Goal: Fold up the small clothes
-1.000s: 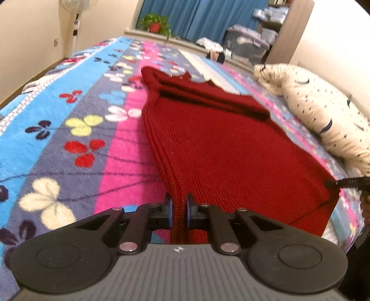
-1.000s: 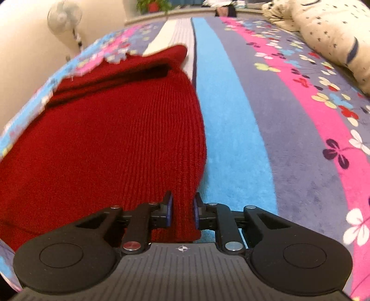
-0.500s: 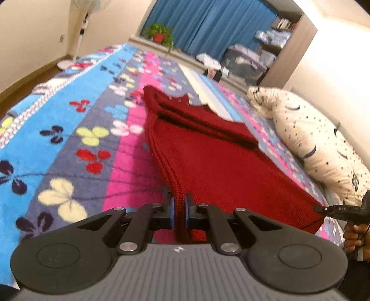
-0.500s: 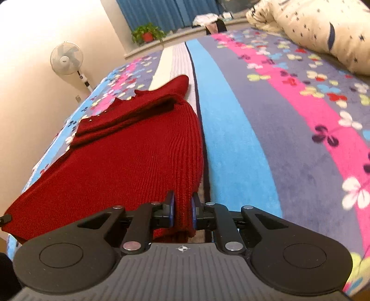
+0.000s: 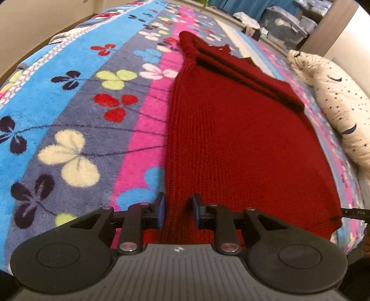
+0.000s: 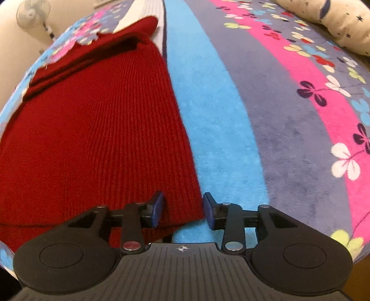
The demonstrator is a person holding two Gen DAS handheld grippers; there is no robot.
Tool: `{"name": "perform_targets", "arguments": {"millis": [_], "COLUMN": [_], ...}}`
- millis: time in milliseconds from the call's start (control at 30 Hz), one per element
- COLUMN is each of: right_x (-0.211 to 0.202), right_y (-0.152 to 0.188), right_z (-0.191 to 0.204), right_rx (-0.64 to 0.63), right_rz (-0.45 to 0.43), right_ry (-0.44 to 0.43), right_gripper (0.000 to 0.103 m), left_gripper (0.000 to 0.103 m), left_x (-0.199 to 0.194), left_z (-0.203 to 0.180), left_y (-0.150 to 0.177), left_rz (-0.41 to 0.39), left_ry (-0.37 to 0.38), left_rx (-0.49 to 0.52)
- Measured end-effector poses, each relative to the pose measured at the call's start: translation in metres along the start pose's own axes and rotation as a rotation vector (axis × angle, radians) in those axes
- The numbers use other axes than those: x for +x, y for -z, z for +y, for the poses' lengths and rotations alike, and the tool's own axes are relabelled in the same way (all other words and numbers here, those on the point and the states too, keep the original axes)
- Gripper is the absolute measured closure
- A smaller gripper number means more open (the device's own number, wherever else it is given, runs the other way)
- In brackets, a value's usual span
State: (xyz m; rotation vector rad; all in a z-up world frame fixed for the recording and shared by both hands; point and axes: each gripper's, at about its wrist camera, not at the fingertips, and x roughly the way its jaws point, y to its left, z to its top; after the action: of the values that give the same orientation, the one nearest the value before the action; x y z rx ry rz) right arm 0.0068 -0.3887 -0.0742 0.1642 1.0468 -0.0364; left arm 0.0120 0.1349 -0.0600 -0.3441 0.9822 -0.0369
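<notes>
A dark red knitted sweater (image 5: 240,129) lies flat on the flowered blanket, its sleeves folded across the far end. My left gripper (image 5: 178,214) hovers over the sweater's near left corner; its jaws are opening and the knit edge lies loose between the pads. My right gripper (image 6: 183,213) is over the near right corner of the sweater (image 6: 92,129); its jaws are opening too, with the hem corner between them and the pads off the cloth. The right gripper's tip (image 5: 356,211) peeks in at the left view's right edge.
The striped, flowered blanket (image 5: 76,111) covers the bed all around the sweater. A cream pillow with dark marks (image 5: 337,108) lies along the right side. A standing fan (image 6: 32,14) and storage boxes (image 5: 284,23) sit beyond the bed's far end.
Both grippers came down toward the bed and let go: their jaws, pinched on the sweater's near corners before, now stand apart. The sweater's near edge has dropped flat onto the blanket.
</notes>
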Motion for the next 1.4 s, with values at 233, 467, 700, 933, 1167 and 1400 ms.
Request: {"name": "perform_targets", "arguments": {"millis": [233,467,700,933,1167,1400], "right_x": [0.003,0.003,0.000,0.002,-0.005,-0.001], "right_y": [0.003,0.003,0.001,0.002,0.003,0.003], "right_z": [0.007,0.008,0.009,0.014,0.013,0.010], "right_rx": [-0.027,-0.041,-0.050,-0.065,-0.057,-0.052], "right_rz": [-0.002,-0.012,-0.025,-0.018,-0.046,-0.028], "right_ry": [0.017,0.008,0.003,0.028,0.021,0.018], "right_gripper": [0.062,0.079,0.086,0.077,0.093,0.082], "left_gripper": [0.077,0.077,0.076,0.084,0.090,0.084], "left_x": [0.003,0.004,0.006,0.007,0.002,0.007], "left_z": [0.001,0.000,-0.003,-0.011,-0.015,-0.014], "left_y": [0.001,0.001,0.002,0.005,0.005,0.007], "left_rz": [0.001,0.006,0.005,-0.012,-0.034,-0.013], "left_ry": [-0.007,-0.008,-0.016,-0.031,-0.010,-0.022], "left_rx": [0.004,0.007,0.020,0.077,0.098,0.081]}}
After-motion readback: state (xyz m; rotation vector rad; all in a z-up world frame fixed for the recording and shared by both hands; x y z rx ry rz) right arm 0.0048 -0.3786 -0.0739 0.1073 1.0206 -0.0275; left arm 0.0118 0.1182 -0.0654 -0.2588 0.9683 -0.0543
